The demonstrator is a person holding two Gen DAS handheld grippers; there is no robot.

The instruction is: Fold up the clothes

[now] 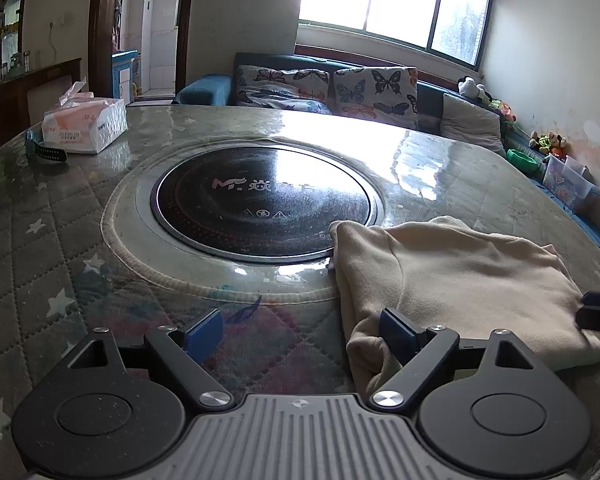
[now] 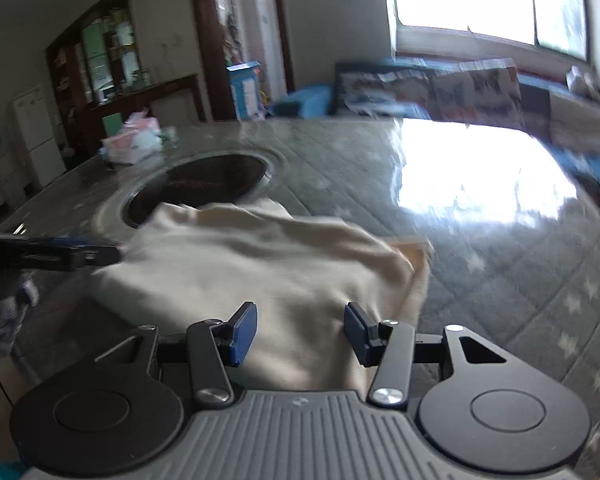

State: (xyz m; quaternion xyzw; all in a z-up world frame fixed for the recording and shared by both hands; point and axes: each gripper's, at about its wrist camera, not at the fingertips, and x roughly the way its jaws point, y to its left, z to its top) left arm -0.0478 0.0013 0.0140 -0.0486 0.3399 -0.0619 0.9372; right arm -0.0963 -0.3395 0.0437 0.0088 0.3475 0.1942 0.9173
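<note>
A cream garment [image 1: 460, 276] lies folded in a thick stack on the table, right of the round cooktop. My left gripper [image 1: 300, 336] is open at the stack's near left corner; its right pad [image 1: 396, 334] touches the cloth and its left pad is over the bare table cover. In the right wrist view the garment [image 2: 268, 264] lies just ahead. My right gripper [image 2: 300, 330] is open and low over its near edge, holding nothing. The right gripper's tip [image 1: 598, 312] shows at the stack's right edge. The left gripper [image 2: 60, 254] shows at the stack's left side.
A round black induction cooktop [image 1: 260, 200] is set in the table [image 1: 40, 240], which has a quilted star-pattern cover under clear plastic. A tissue pack [image 1: 86, 124] and a dark watch [image 1: 46, 152] lie at the far left. A sofa with butterfly cushions [image 1: 328, 88] stands behind.
</note>
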